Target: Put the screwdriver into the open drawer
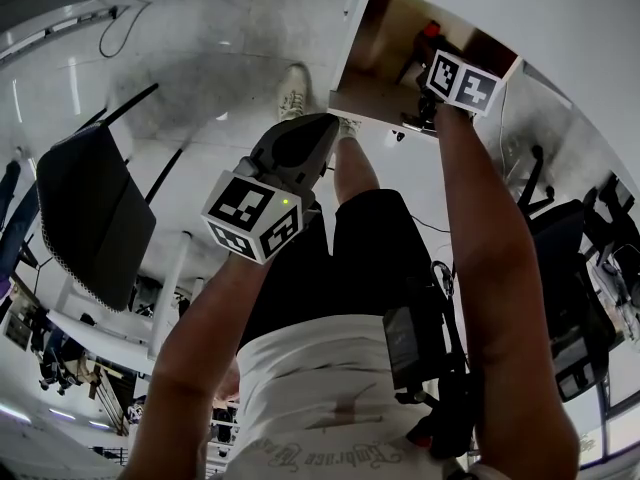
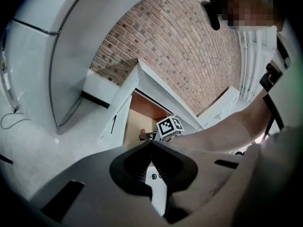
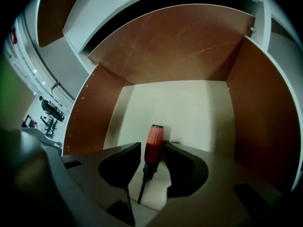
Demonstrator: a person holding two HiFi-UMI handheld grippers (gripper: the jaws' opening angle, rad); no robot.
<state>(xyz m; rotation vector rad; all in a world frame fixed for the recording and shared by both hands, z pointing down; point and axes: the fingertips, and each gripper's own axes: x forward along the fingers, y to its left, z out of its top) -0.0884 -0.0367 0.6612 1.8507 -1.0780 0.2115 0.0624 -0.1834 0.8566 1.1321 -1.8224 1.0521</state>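
Releasing the screwdriver [image 3: 149,160] into the open drawer [image 3: 180,51]
Right gripper [image 3: 152,145] stands wide around it; withdraw straight toward six o'clock, I'd judge, without nudging. Left gripper [image 2: 150,143] is closed, empty.

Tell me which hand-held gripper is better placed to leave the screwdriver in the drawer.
The right hand-held gripper: inside the drawer, jaws open around the screwdriver. The left hand-held gripper is shut, outside.
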